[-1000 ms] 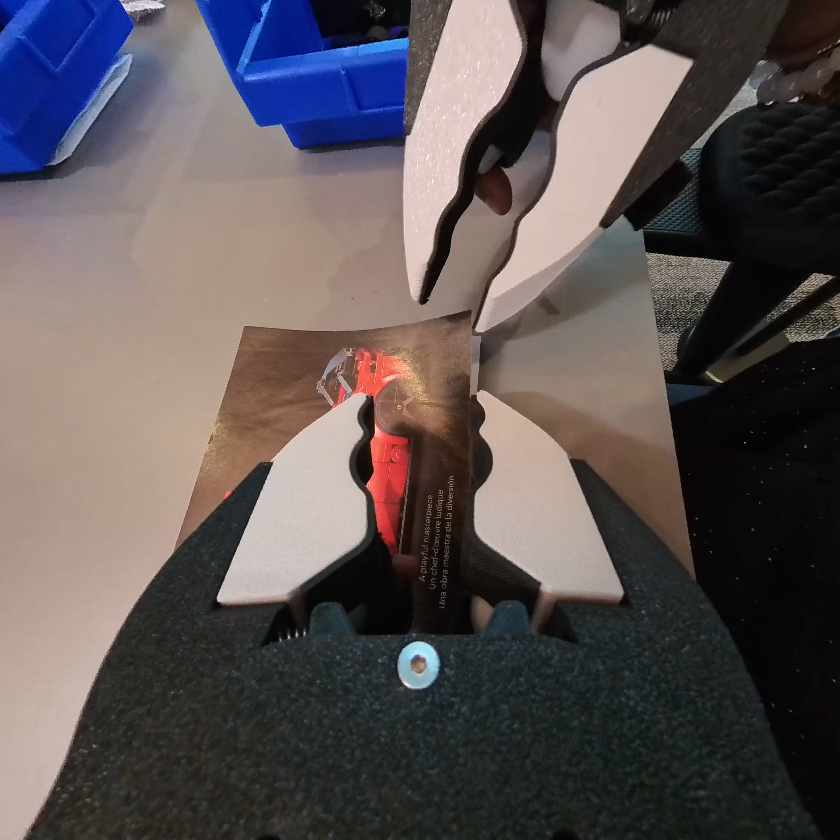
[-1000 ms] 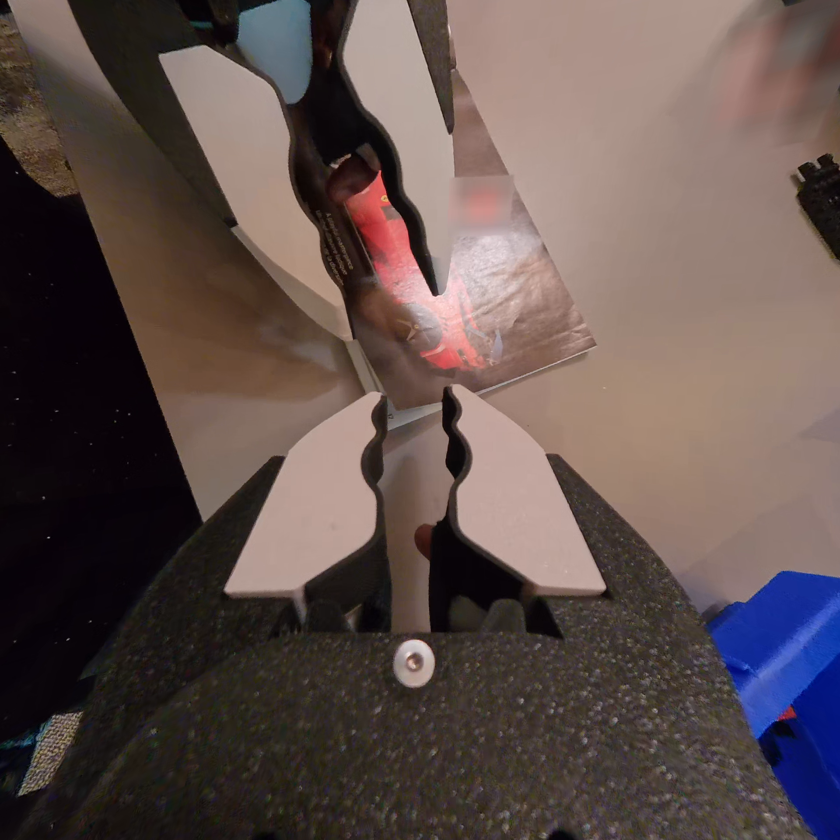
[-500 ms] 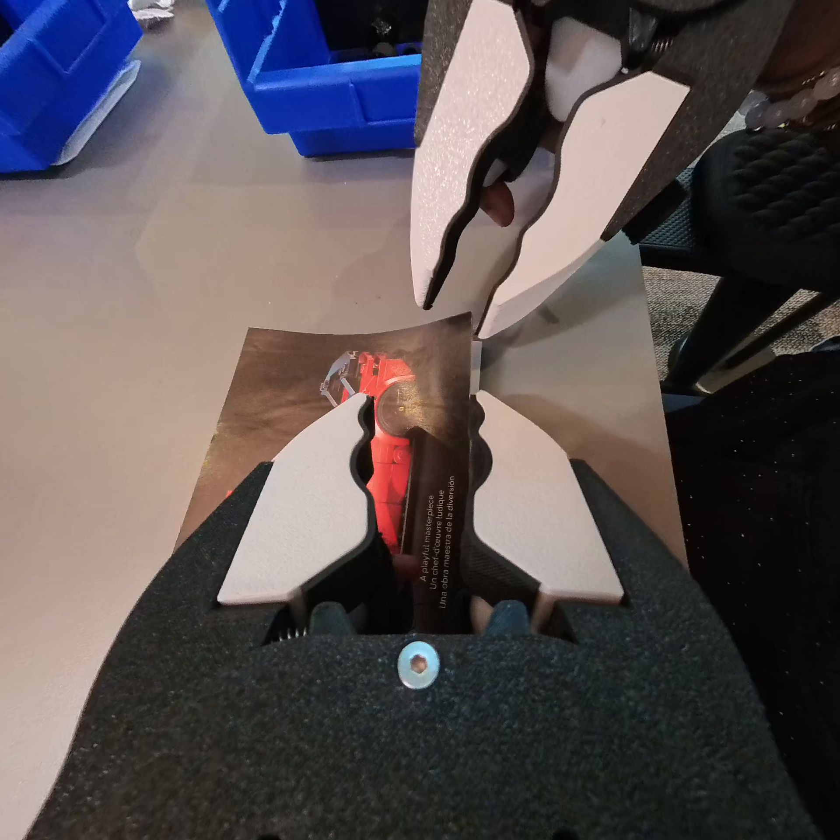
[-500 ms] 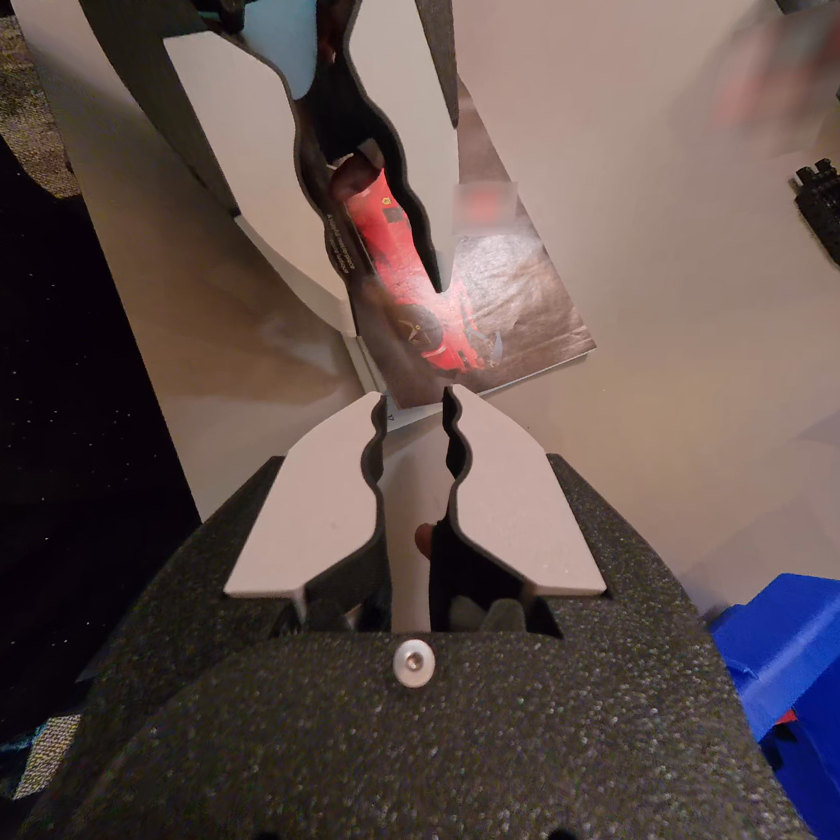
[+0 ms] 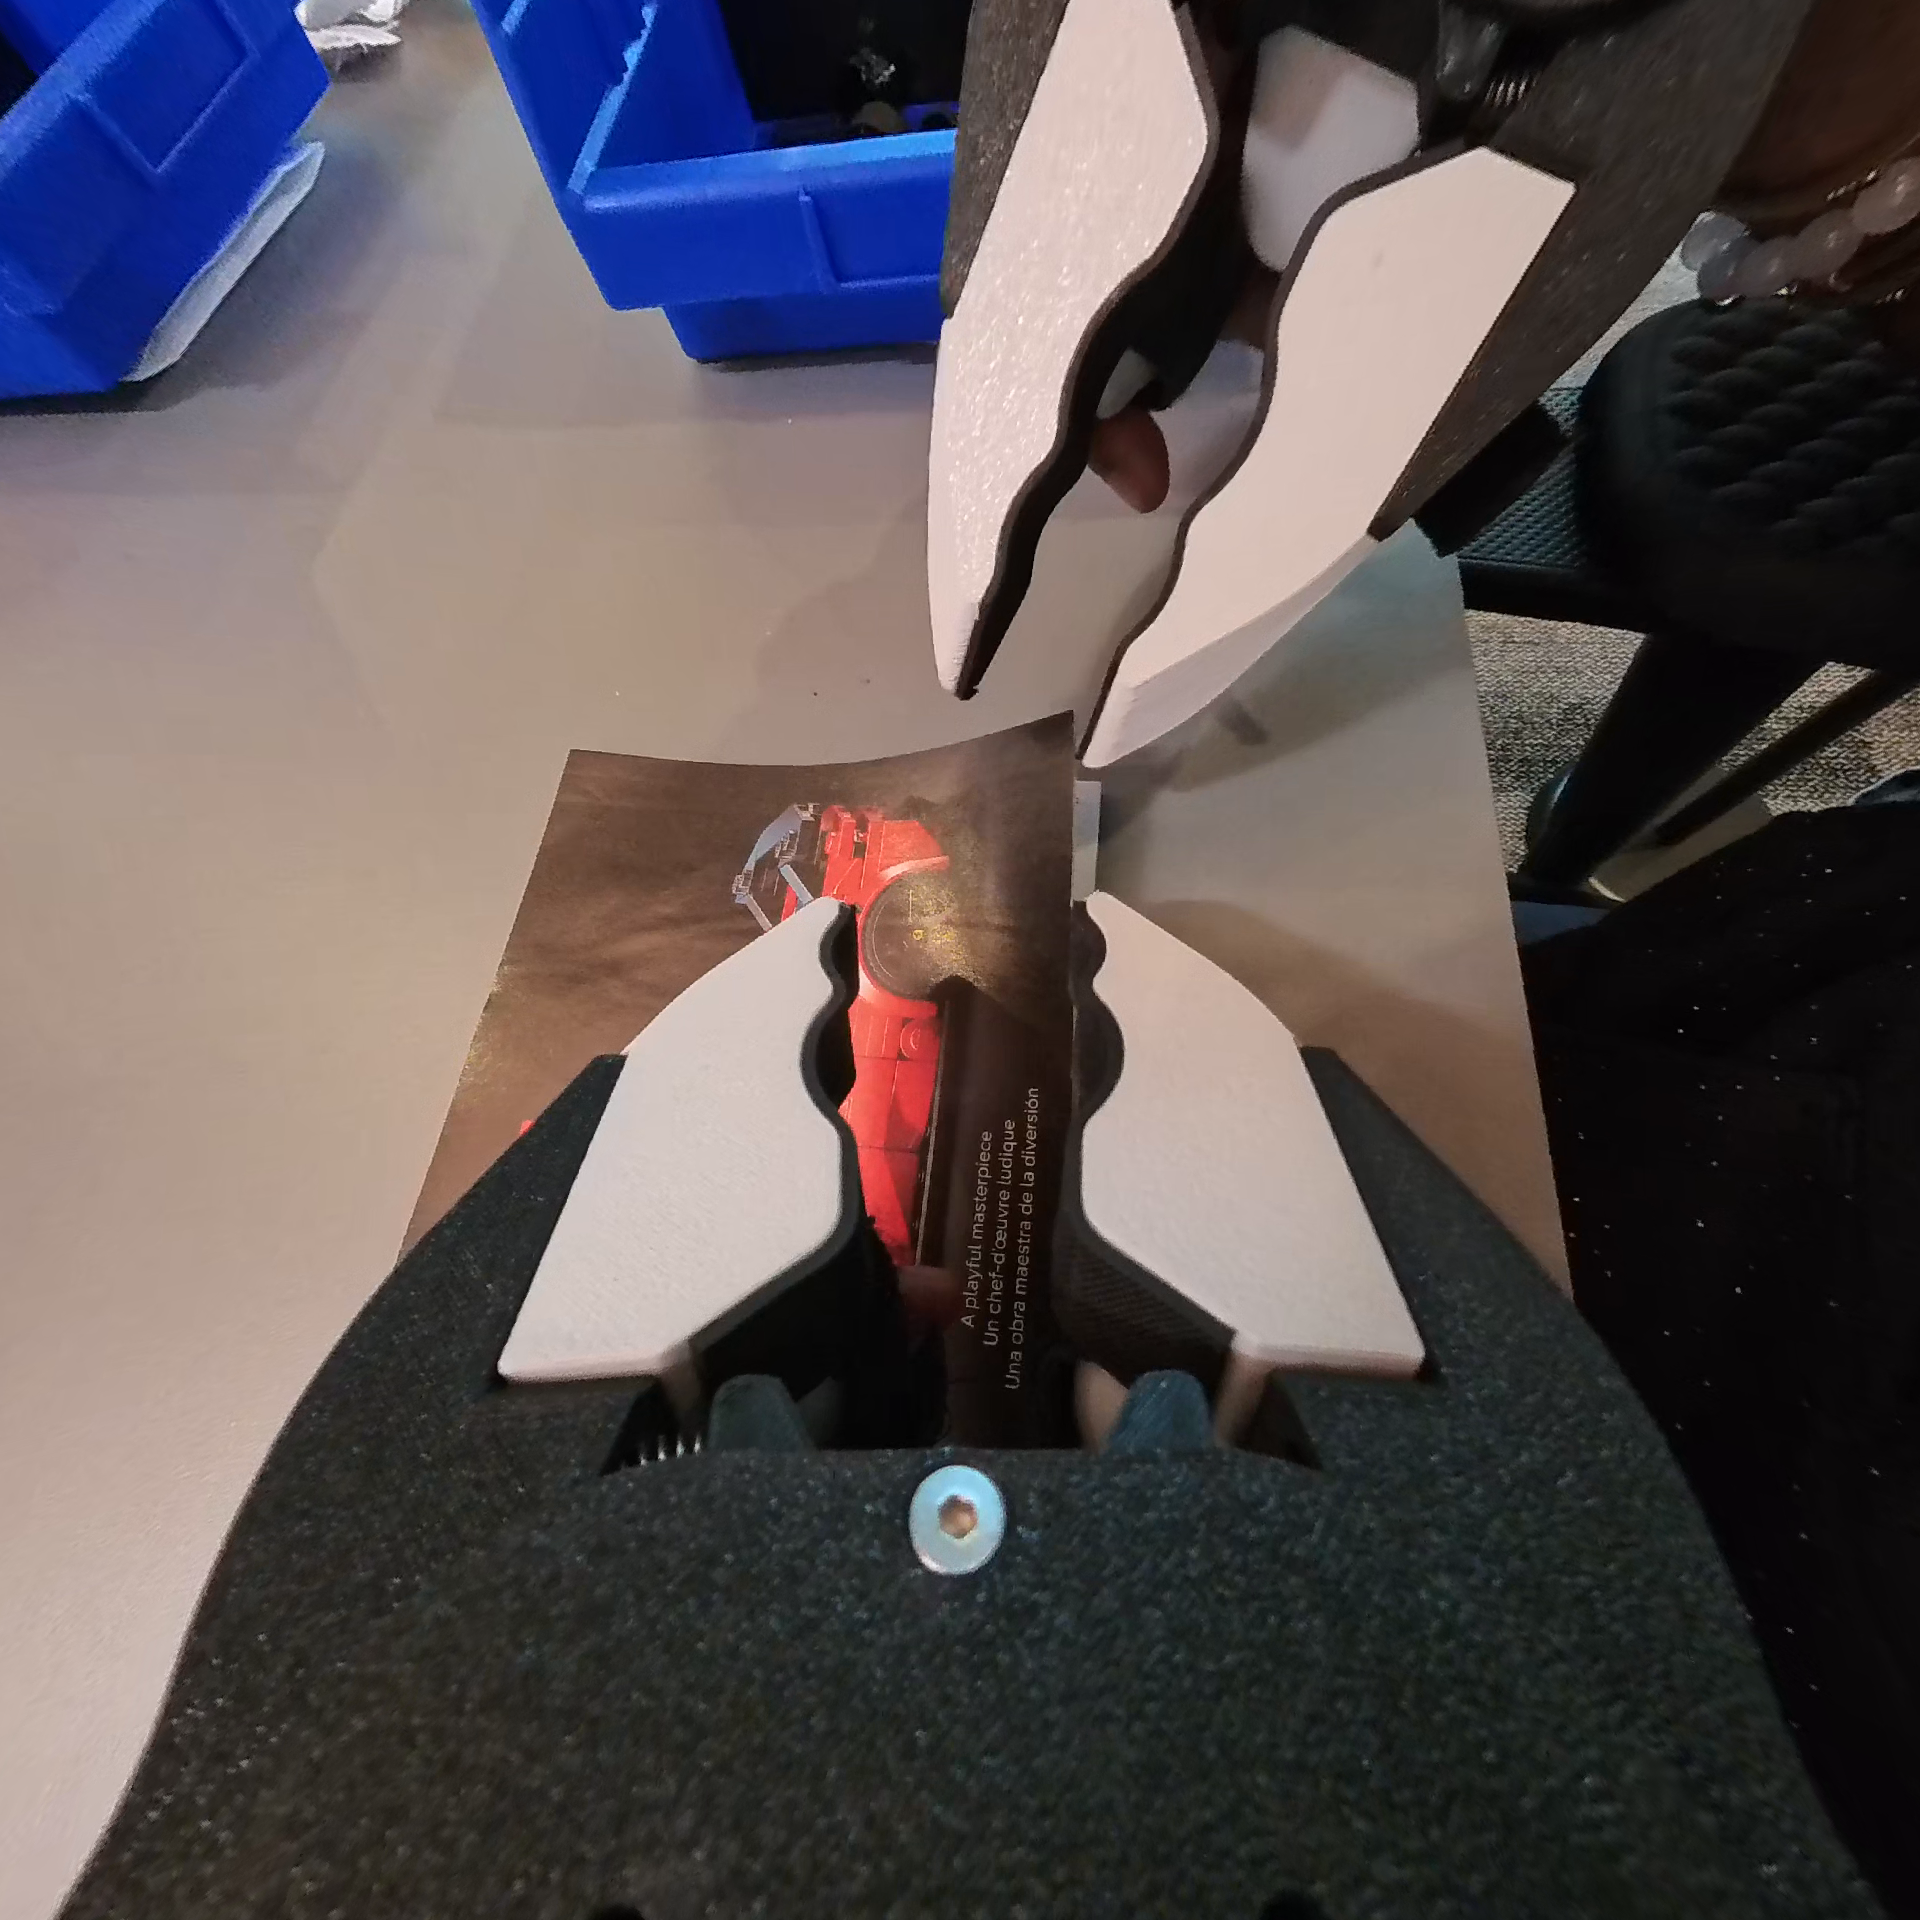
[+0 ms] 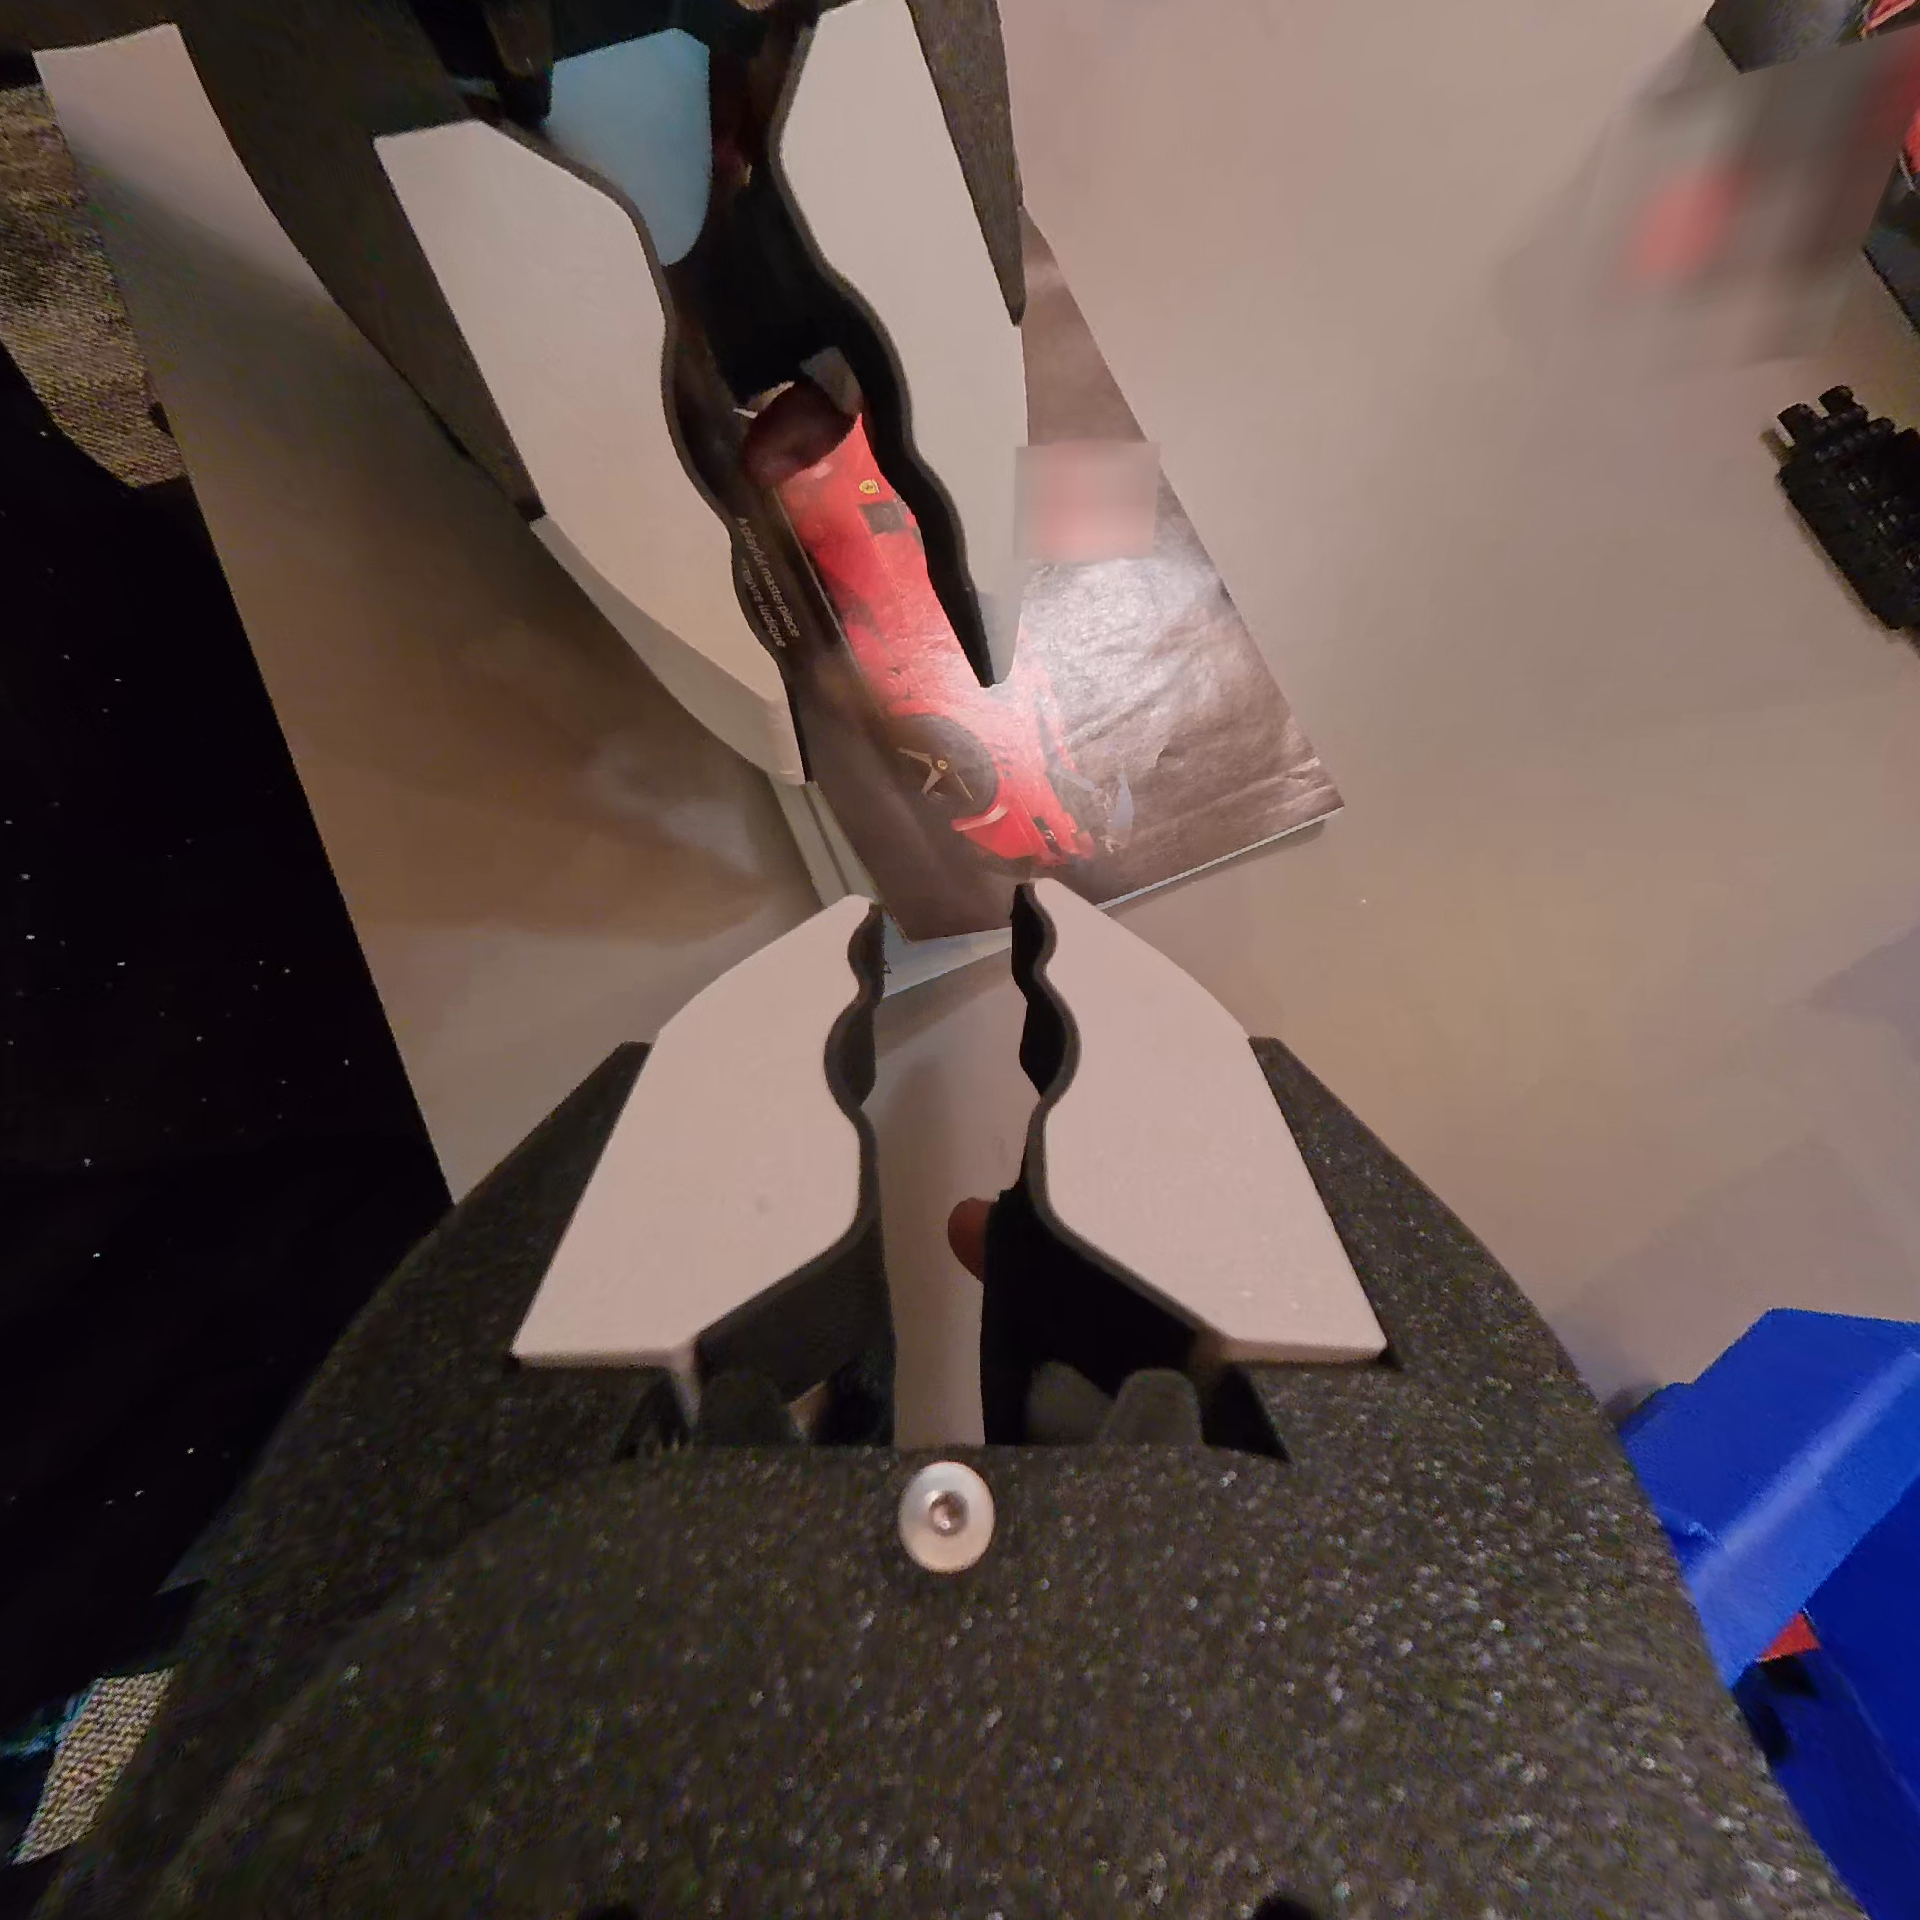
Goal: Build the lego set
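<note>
Booklet, thin, glossy, dark cover bearing a red car picture and lines of small print, is seen lying on the beige table close to the near edge, beside the dark chair. The cover is bowed upward along its right side, and pale inner pages are exposed at that lifted edge.

Left gripper, black body with pale grey fingers, is held low over the booklet's near half. Its fingers are spread; the raised cover edge lies against or just beside the right finger, while the left finger is kept clear above the cover. No pinch is made.

Right gripper, same build, is placed at the booklet's far right corner. Its fingers are parted by a narrow gap; the corner is just reached by the tips, whether touched cannot be told. Nothing is clamped.

Two blue plastic bins are noted toward the far edge of the table. A small black studded part is seen well apart.
</note>
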Motion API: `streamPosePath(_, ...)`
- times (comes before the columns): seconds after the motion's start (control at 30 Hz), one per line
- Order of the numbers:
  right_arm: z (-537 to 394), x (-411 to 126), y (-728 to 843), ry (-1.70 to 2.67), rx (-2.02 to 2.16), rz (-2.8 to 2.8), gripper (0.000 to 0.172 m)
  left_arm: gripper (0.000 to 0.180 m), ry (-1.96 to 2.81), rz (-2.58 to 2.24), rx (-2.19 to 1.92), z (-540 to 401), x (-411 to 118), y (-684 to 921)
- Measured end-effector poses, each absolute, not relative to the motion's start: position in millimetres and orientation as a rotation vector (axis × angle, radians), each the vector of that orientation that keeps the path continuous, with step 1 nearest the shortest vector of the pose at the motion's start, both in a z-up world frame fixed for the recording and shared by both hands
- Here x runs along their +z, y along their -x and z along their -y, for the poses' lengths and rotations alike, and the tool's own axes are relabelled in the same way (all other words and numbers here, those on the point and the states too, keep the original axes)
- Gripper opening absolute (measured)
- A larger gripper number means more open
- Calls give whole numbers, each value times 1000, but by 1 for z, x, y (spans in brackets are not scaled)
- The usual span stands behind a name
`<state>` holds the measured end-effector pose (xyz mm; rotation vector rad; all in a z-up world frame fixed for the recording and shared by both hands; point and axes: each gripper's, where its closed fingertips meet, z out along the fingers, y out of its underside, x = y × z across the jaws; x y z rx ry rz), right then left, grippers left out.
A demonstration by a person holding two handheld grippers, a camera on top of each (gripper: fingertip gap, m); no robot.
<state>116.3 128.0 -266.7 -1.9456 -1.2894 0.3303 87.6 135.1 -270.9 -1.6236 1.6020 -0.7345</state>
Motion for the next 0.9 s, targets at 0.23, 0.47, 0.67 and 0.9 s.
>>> streamPosePath(0.23, -129, -272, -117, 1964, 300, 1303, 24, 36, 1626, -1590, -743, -136, -270, -87)
streamPosePath(0.47, -128, -272, -117, 1966, 301, 1308, 26, 35, 1628, -1586, -748, -136, -270, -87)
streamPosePath(0.67, -133, -259, -117, 1929, 341, 1230, 26, 35, 1628, -1574, -752, -137, -268, -87)
streamPosePath(0.9, -139, -263, -116, 1905, 266, 1247, 24, 32, 1631, -1539, -779, -140, -264, -86)
